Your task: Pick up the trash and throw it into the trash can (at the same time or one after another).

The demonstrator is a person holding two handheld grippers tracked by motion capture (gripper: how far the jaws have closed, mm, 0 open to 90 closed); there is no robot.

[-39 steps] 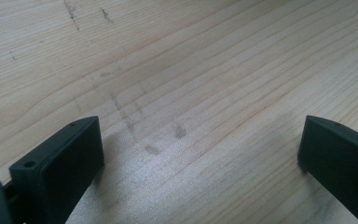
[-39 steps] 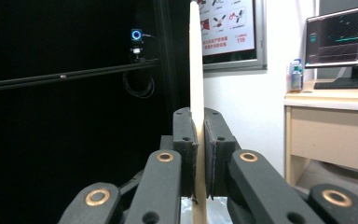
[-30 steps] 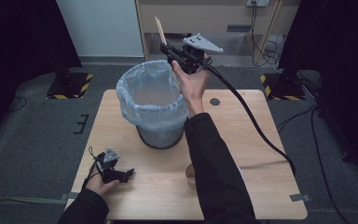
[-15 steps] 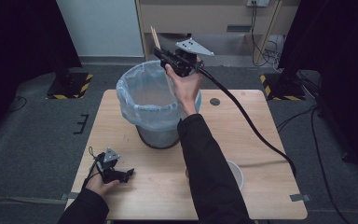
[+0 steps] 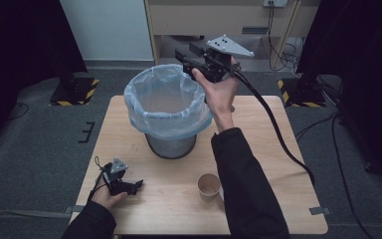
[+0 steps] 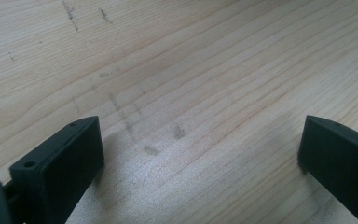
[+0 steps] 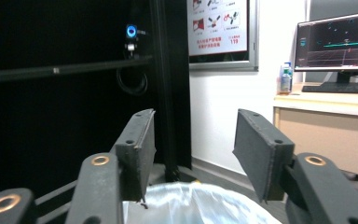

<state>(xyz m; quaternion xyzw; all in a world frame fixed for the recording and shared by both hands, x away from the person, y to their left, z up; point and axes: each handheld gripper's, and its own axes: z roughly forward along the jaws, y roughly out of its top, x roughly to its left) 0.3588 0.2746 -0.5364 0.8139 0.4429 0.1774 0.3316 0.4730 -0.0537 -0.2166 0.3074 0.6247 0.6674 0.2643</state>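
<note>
A grey bin (image 5: 171, 144) lined with a pale blue bag (image 5: 166, 99) stands at the middle back of the wooden table (image 5: 278, 164). My right gripper (image 5: 185, 54) is held level above the bin's far right rim. Its jaws have just been opening and nothing is between them. In the right gripper view the right gripper (image 7: 193, 140) stands open over the bag's edge (image 7: 200, 205). My left gripper (image 5: 138, 184) rests on the table near the front left corner. Seen in its own view, the left gripper (image 6: 200, 149) is wide open over bare wood (image 6: 191, 70).
A brown paper cup (image 5: 209, 185) stands upright near the front edge, just left of the right forearm. The right gripper's black cable (image 5: 273, 129) trails across the table's right side. Black curtains and a shelf unit stand behind the table.
A pale stick stood upright in the right gripper's jaws earlier. Now the jaws are apart with no stick between them, and the hand has shifted slightly. The left gripper has not moved.
</note>
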